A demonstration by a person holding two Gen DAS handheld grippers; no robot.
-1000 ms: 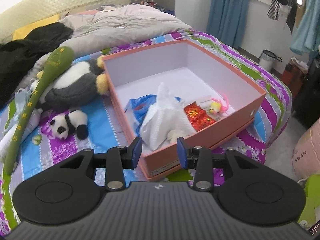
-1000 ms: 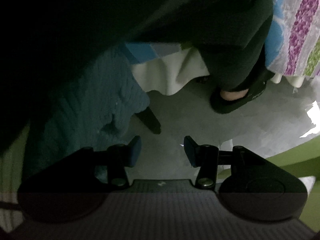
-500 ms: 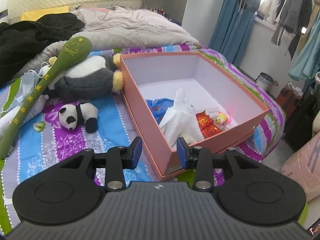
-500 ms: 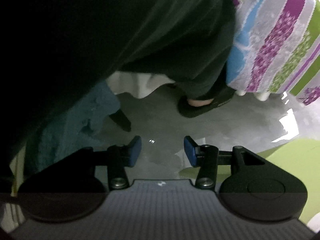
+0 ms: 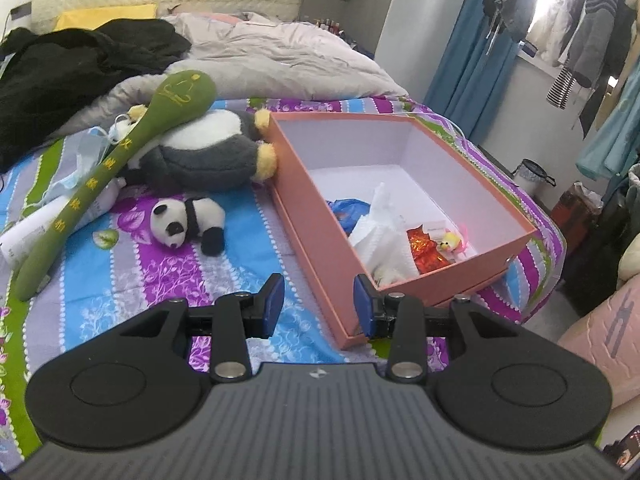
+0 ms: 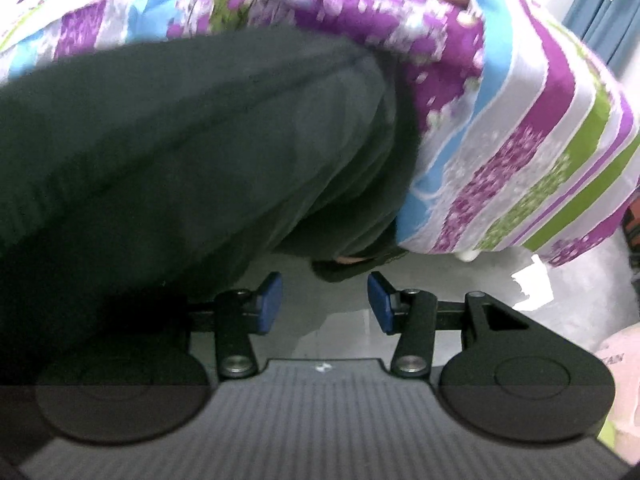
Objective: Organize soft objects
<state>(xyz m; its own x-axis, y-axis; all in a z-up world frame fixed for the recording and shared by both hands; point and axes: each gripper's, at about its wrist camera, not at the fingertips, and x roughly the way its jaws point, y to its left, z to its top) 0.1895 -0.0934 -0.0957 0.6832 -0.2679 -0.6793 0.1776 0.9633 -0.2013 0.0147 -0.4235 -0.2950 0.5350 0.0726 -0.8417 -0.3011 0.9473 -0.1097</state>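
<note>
On the striped quilt (image 5: 120,280), fuzzy small panda (image 5: 186,226) beside rigid box (image 5: 320,216); both grippers' fingers apart, seemingly empty.

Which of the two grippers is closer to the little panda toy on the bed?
The left. The left gripper hangs open over the bedspread, with the small panda just ahead and to its left. The right gripper is open beside the bed, pointing at the floor, the panda out of its view.
</note>
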